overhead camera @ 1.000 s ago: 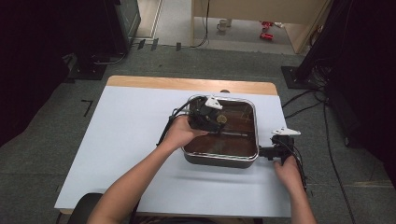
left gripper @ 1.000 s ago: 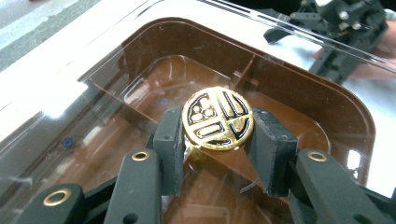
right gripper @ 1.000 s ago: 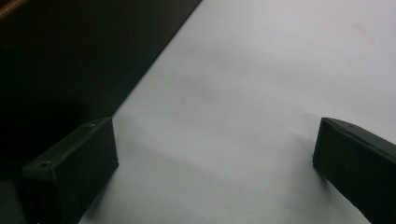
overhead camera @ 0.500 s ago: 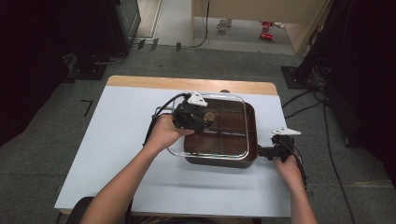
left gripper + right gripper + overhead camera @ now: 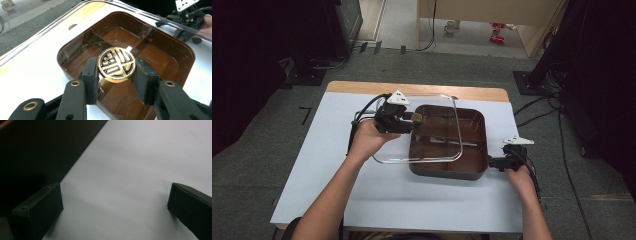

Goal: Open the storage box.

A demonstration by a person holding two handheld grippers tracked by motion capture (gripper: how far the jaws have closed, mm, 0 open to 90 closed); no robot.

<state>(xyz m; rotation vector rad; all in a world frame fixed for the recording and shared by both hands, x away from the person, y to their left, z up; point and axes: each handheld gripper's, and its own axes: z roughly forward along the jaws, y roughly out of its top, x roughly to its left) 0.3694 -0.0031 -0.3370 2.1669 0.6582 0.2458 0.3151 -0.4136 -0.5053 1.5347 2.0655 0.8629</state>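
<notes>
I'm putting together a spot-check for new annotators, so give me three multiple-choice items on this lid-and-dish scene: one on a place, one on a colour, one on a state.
1. Where is the clear lid?
A. Shifted off the brown dish toward the table's left
B. Seated squarely on the dish
C. On the floor

2. What colour is the lid's round knob?
A. Red
B. Gold with black pattern
C. White

3. How stands the left hand-held gripper?
A. Wide open, empty
B. Resting on the table
C. Shut on the knob

Answers: 1 A, the high view shows the lid overhanging the dish's left edge; 2 B, the left gripper view shows it close; 3 C, both pads press the knob's sides.
</notes>
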